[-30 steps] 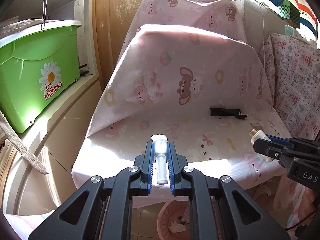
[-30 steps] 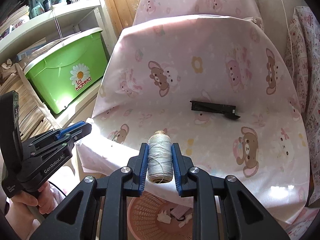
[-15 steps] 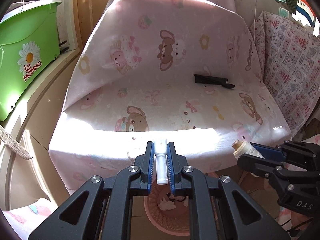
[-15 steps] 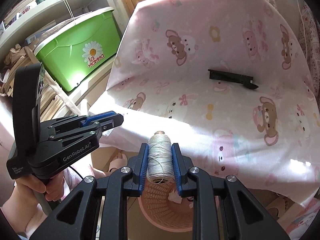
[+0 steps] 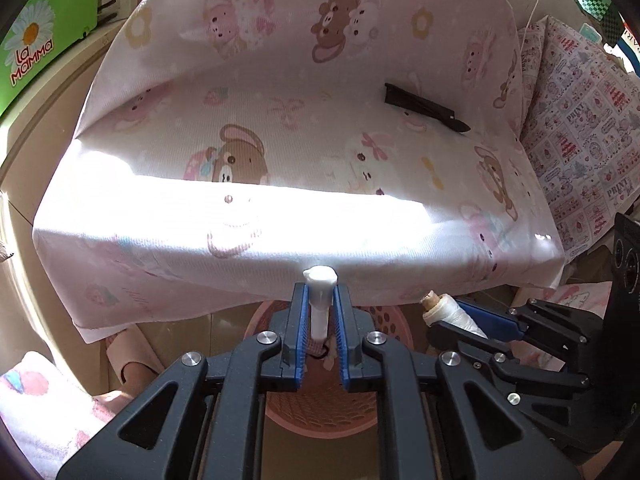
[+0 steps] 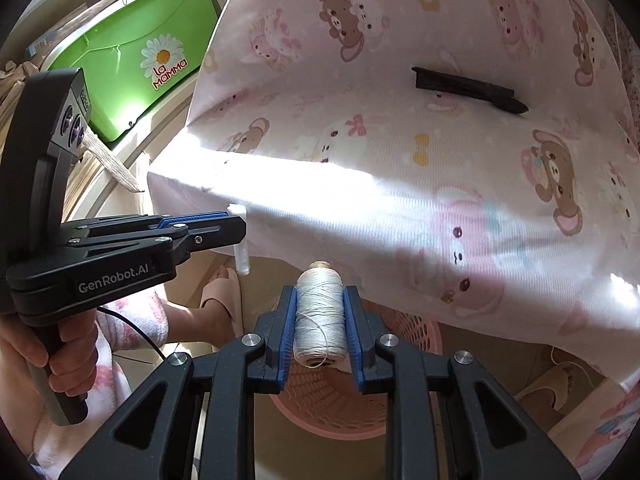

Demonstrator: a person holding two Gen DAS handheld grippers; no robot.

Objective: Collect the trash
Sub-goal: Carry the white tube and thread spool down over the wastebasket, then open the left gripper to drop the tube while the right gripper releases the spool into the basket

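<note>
Lengthwise, each hand-held gripper clamps its piece: left [image 5: 320, 320] white tube [image 5: 320, 304], right [image 6: 320, 328] thread spool [image 6: 320, 316].

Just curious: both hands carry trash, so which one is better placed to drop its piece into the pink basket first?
Probably the right: its spool hangs above the basket opening.

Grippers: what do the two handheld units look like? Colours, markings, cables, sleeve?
Both are matte black plastic with triangular cut-outs, silver screw heads and ribbed blue pads on the fingers. The left gripper has "GenRobot.AI" in pale lettering on its side, a tall black housing with round lenses at the back, a grip handle and a thin black cable. The right gripper looks the same. The sleeve is fluffy, white with pink.
</note>
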